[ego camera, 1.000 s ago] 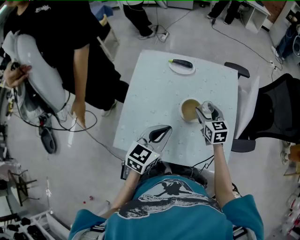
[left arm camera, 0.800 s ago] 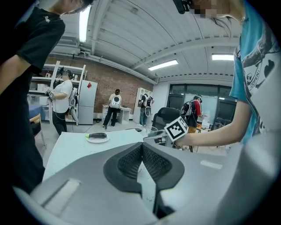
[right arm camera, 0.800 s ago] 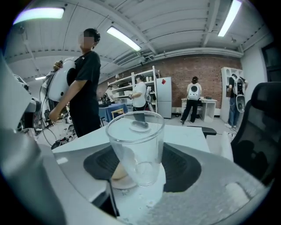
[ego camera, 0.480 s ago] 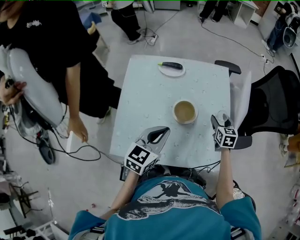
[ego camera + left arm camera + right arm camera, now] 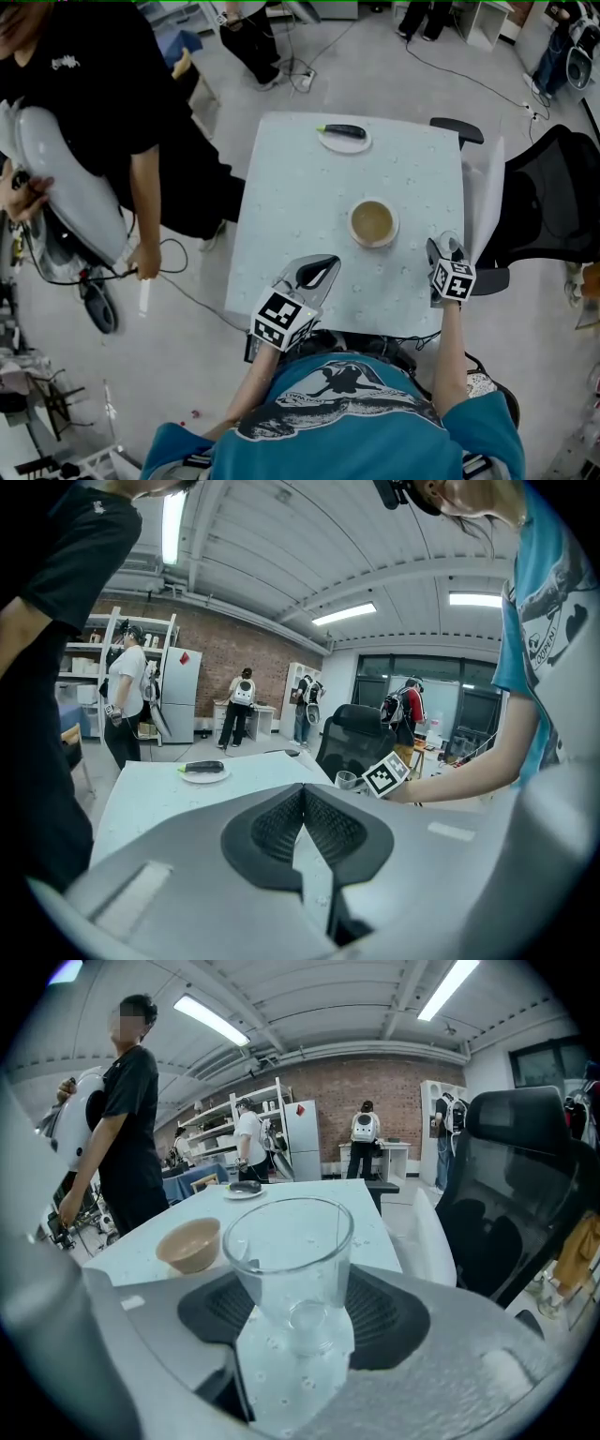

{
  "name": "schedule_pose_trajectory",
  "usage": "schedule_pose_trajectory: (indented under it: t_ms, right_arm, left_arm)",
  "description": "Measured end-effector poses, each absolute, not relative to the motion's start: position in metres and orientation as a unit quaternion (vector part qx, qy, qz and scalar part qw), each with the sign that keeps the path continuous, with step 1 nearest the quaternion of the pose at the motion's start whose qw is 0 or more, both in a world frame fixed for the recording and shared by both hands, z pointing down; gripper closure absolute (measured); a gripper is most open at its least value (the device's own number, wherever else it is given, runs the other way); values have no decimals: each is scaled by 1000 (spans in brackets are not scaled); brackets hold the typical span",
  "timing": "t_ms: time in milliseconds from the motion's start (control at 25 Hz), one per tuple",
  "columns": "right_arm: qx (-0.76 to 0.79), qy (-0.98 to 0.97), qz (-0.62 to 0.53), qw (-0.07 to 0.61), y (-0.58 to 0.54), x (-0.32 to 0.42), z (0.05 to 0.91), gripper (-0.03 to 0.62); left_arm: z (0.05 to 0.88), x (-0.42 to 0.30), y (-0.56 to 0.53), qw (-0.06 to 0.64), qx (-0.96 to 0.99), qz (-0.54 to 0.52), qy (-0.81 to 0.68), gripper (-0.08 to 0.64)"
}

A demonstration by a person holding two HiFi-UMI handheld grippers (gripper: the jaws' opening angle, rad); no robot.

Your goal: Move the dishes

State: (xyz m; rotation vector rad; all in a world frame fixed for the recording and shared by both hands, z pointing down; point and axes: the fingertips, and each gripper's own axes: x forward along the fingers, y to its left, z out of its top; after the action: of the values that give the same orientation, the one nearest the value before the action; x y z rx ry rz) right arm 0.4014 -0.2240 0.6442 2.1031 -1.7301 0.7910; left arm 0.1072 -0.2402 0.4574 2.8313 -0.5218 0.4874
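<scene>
In the head view, the right hand-held gripper (image 5: 448, 253) sat over the near right edge of the counter (image 5: 300, 206) with a clear glass (image 5: 446, 245) in its jaws, while the left hand-held gripper (image 5: 317, 270) rested clenched and empty. A tan bowl (image 5: 373, 223) stood ahead and left of the right one, well apart, and a plate (image 5: 343, 142) bearing a dark long vegetable (image 5: 345, 131) lay far ahead of both. The left gripper view showed its pads pressed together on nothing, the plate far beyond them. The right gripper view showed the jaws spread wide around the glass, apparently grasping its lower body, with the bowl ahead to the left. The glass stood upright, mouth up, its long axis vertical and tapering to the base; whether that base touched the counter was unclear. The step looked like placing the glass. Next would be lowering it level, then releasing without tipping it.
</scene>
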Motion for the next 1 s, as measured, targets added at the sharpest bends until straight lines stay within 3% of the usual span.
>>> schedule_pose_trajectory:
  t_ms: [440, 800, 1000]
  right_arm:
    - [740, -596, 283, 131, -220, 398, 636, 266]
    - [759, -608, 221, 69, -204, 395, 569, 259]
    - [745, -637, 186, 69, -205, 377, 531, 259]
  left_arm:
    - [459, 100, -235, 106, 964, 166, -178, 548]
    - [463, 91, -227, 108, 964, 167, -175, 548]
    - [464, 84, -221, 109, 964, 167, -177, 548]
